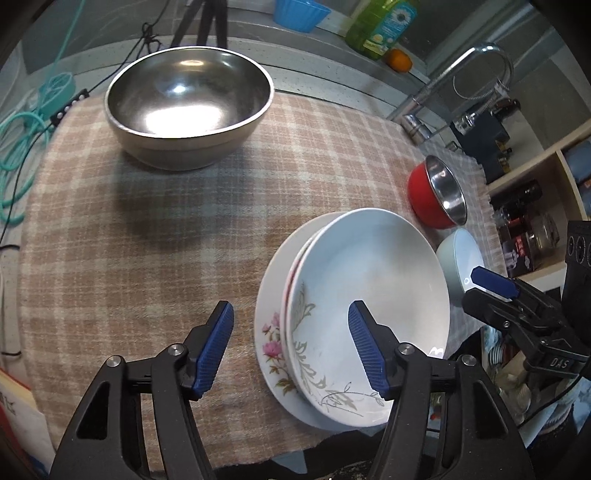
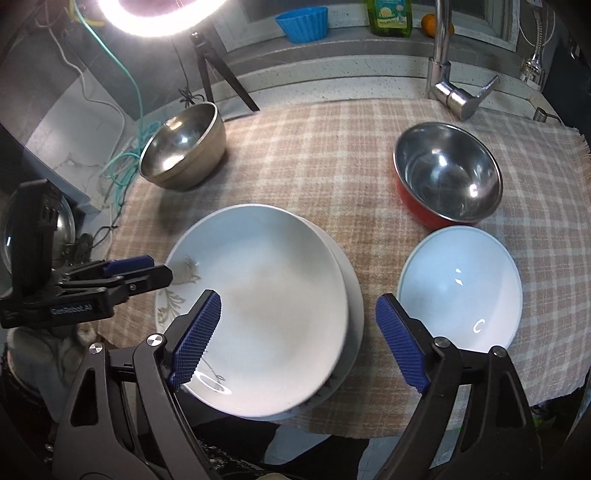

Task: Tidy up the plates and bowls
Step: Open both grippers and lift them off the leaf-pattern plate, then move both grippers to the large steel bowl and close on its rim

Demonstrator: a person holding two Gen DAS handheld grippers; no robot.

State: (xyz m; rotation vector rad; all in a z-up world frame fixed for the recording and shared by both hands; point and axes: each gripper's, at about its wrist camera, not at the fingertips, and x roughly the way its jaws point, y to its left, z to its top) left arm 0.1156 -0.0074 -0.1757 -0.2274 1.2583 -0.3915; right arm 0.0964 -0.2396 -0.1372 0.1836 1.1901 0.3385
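Observation:
A stack of white floral plates (image 1: 369,295) (image 2: 266,302) sits at the near edge of the checked cloth (image 1: 166,240). A large steel bowl (image 1: 188,103) (image 2: 183,146) stands at the far left. A red steel-lined bowl (image 1: 437,194) (image 2: 448,173) and a pale blue bowl (image 1: 460,258) (image 2: 461,288) stand right of the plates. My left gripper (image 1: 291,347) is open, its right finger over the stack's near rim. My right gripper (image 2: 299,343) is open above the stack's right edge, between the plates and the pale blue bowl. Both are empty.
A faucet (image 2: 443,74) rises at the back right. A blue cup (image 2: 303,22), a green bottle (image 2: 389,16) and an orange (image 1: 399,59) stand on the back ledge. A ring light on a tripod (image 2: 207,55) and cables lie at the back left. Shelves (image 1: 535,206) stand to the right.

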